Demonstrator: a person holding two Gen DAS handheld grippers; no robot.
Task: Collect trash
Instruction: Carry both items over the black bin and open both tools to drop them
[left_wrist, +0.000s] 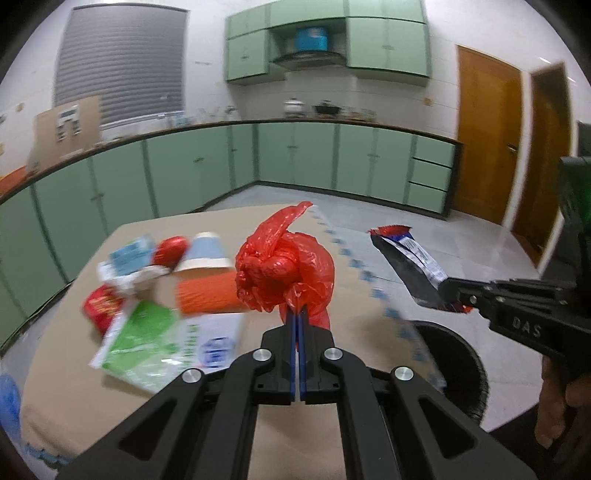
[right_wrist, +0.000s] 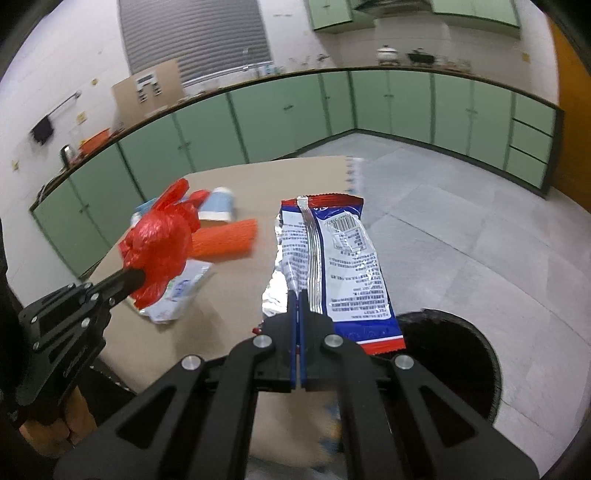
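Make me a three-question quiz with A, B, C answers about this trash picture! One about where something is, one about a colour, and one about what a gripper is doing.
1. Where is the black bin?
A. On the table
B. On the floor beside the table
C. On the counter

2. What colour is the knotted plastic bag?
A. Red
B. Yellow
C. White

3. What is the right gripper doing?
A. Hanging open
B. Shut on a paper cup
C. Shut on the snack wrapper

Answers:
1. B: the bin's dark round opening sits low, next to the cardboard-covered table.
2. A: the bag held in the left gripper is bright red.
3. C: the wrapper's foil end is pinched between its closed fingers.
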